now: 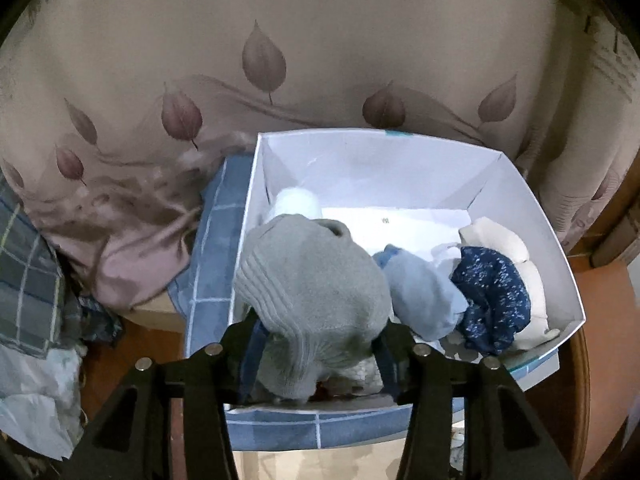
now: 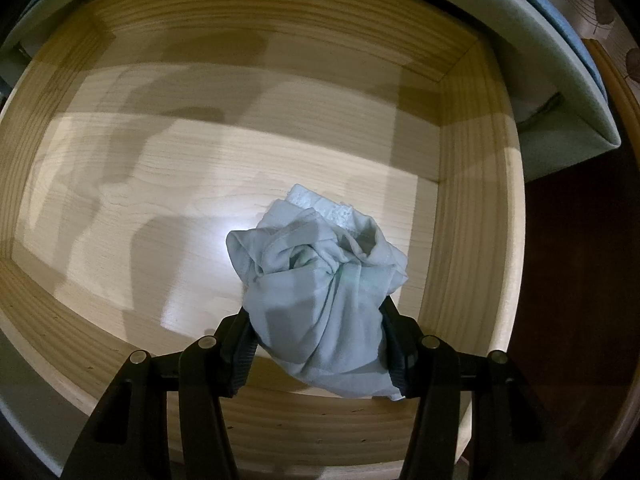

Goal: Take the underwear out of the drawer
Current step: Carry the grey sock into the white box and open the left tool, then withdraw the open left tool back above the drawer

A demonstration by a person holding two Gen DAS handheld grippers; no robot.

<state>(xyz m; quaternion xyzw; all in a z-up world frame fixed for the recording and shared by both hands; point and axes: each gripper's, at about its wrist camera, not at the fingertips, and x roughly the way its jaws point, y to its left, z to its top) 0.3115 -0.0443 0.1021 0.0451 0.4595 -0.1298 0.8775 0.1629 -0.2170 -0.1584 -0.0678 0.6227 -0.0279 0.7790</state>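
Between the right fingers [image 2: 318, 350], at the six o'clock edge of the right wrist view, a crumpled pale green-grey piece of underwear [image 2: 320, 288] is pinched, the two pads pressing into its sides part-way closed, with the bunched cloth rising toward twelve o'clock over the floor of the wooden drawer [image 2: 472, 240]. The rest of the drawer floor that shows is bare, so this looks like the last piece to come out. The cloth is thin, light and limp; it should lift with no effort, but loose folds may trail and catch on the drawer wall, so a hold on the thick gathered middle, as here, seems safest. In the left wrist view the left fingers [image 1: 316, 354] stand on either side of a grey ribbed knit garment [image 1: 308, 292] at six o'clock; the pads are close beside it, and I cannot tell whether they press on it. That garment lies over the near edge of a white box [image 1: 400, 152], with a light blue piece [image 1: 424, 300] and a navy speckled piece [image 1: 496, 300] at three o'clock of it, and a leaf-patterned cloth [image 1: 280, 60] beyond at twelve.
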